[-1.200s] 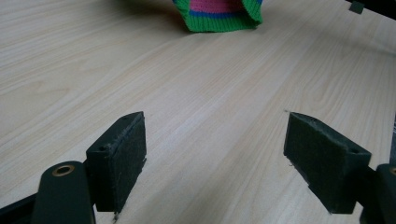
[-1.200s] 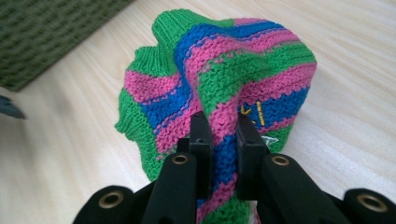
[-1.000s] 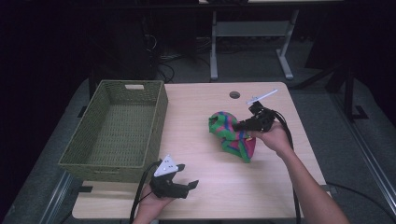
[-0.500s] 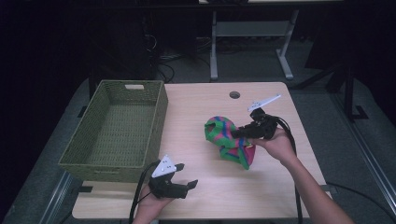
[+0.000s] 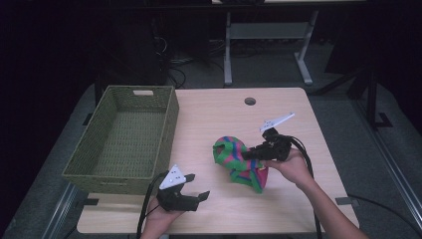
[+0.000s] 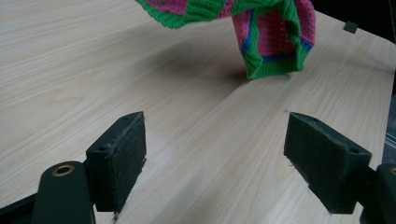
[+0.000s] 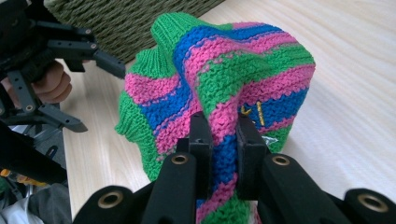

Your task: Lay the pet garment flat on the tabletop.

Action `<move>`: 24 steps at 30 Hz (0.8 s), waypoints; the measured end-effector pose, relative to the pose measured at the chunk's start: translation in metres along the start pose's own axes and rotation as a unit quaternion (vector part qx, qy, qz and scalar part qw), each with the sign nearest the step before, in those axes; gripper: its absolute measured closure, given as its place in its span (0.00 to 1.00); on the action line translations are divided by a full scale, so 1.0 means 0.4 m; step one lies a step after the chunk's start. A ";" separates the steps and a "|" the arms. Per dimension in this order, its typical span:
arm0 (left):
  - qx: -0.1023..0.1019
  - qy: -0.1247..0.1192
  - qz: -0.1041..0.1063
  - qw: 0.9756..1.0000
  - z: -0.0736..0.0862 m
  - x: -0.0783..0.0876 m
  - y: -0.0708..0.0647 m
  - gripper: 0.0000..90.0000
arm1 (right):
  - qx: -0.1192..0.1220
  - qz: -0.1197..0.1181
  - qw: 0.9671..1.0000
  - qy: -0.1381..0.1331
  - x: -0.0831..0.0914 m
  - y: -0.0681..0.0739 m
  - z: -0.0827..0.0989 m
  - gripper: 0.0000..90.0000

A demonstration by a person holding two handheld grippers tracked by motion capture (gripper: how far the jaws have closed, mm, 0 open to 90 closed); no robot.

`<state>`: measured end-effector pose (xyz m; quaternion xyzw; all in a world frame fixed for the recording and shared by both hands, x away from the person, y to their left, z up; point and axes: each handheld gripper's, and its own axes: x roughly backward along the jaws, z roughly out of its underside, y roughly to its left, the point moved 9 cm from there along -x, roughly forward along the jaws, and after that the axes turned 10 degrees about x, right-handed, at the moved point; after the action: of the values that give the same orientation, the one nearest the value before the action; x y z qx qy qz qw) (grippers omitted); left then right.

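Striped knitted cloth (image 5: pixel 239 162) in pink, green and blue, pinched by the right gripper (image 5: pixel 250 155) above the light wooden table (image 5: pixel 219 119).

Largest to smallest: the table carries an olive woven rectangular basket (image 5: pixel 124 142) along its left side, well apart from the cloth. The cloth hangs bunched at mid-table, its long axis running from upper left down to lower right, the lower end drooping to the tabletop. The right gripper's jaws are nearly together on a fold of it. The left gripper (image 5: pixel 191 196) rests near the table's front edge, jaws spread wide, holding nothing, near the cloth.
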<state>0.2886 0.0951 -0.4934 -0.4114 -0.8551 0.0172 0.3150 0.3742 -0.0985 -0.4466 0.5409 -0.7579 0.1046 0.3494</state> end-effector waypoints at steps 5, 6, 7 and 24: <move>-0.002 -0.001 -0.001 1.000 -0.001 0.002 -0.001 0.23 | -0.003 -0.015 1.000 0.010 -0.032 0.016 0.018 0.89; -0.002 -0.003 -0.001 1.000 -0.001 0.002 0.000 0.23 | -0.003 -0.015 1.000 0.010 -0.032 0.016 0.018 0.89; -0.001 -0.004 -0.002 1.000 -0.002 0.004 0.001 0.23 | -0.004 -0.021 1.000 0.015 -0.049 0.022 0.026 0.89; 0.009 -0.013 -0.008 1.000 -0.009 0.010 0.013 0.23 | 0.028 -0.053 0.995 0.073 -0.174 0.053 0.077 0.86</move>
<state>0.2922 0.1004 -0.4900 -0.4019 -0.8622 0.0276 0.3071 0.3543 -0.0549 -0.5092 0.5812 -0.6970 0.1466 0.3935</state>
